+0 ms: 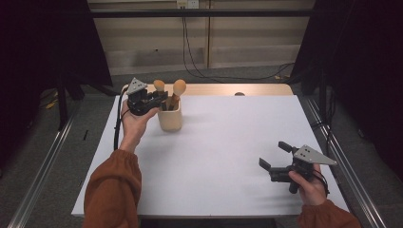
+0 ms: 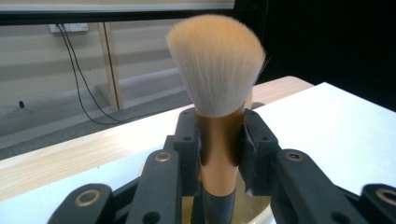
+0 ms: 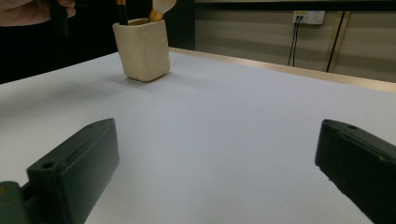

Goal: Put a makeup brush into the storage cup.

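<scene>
We found the left gripper (image 2: 219, 154) pinching the gold ferrule of a soft, dome-bristled makeup brush (image 2: 215, 65), its handle standing in the cream holder (image 1: 170, 118) directly beneath the fingers. We judged this the placing step, calling next for release. The right gripper (image 1: 274, 156) rested spread and empty on the matte white table (image 1: 228, 142).

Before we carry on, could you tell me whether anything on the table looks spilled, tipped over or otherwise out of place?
Nothing stands out. The cup stands upright on the white table, with two brushes in it. The left hand-held gripper is shut on one brush, held upright. The right hand-held gripper is open over bare table.
</scene>
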Available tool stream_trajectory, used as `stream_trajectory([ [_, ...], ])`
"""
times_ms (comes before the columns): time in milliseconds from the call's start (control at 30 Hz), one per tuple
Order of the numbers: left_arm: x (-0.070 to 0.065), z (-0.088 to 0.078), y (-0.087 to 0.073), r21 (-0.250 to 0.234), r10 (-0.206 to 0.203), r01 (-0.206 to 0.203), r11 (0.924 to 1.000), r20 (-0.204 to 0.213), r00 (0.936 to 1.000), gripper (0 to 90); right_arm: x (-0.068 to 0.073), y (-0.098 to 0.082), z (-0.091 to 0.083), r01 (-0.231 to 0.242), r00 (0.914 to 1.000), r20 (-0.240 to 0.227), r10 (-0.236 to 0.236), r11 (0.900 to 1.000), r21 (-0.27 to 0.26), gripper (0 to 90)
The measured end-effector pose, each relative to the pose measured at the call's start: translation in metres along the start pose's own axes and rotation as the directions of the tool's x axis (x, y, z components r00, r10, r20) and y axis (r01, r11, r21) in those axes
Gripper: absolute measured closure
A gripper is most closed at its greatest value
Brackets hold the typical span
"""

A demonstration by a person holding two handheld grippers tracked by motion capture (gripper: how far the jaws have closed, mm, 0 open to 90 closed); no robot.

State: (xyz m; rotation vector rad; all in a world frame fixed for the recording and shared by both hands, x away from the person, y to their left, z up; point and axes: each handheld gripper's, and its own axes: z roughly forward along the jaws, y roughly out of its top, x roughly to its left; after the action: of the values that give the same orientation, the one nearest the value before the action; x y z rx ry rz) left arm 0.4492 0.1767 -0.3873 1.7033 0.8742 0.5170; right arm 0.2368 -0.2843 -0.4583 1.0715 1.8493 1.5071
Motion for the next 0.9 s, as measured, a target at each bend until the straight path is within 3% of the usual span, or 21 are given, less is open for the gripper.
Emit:
stream_trajectory([
  [833, 0.002, 0.006, -0.018, 0.047, 0.002, -0.002, 0.9989, -0.006, 1.0, 70.6, 0.001, 0.0, 0.001, -0.005, 1.0, -0.004, 0.005, 1.0, 0.004, 0.0],
  [900, 0.001, 0.006, -0.018, 0.046, -0.013, 0.013, 0.9988, -0.004, 0.9999, 69.7, 0.001, 0.0, 0.001, -0.006, 1.0, -0.005, 0.006, 1.0, 0.006, 0.0],
])
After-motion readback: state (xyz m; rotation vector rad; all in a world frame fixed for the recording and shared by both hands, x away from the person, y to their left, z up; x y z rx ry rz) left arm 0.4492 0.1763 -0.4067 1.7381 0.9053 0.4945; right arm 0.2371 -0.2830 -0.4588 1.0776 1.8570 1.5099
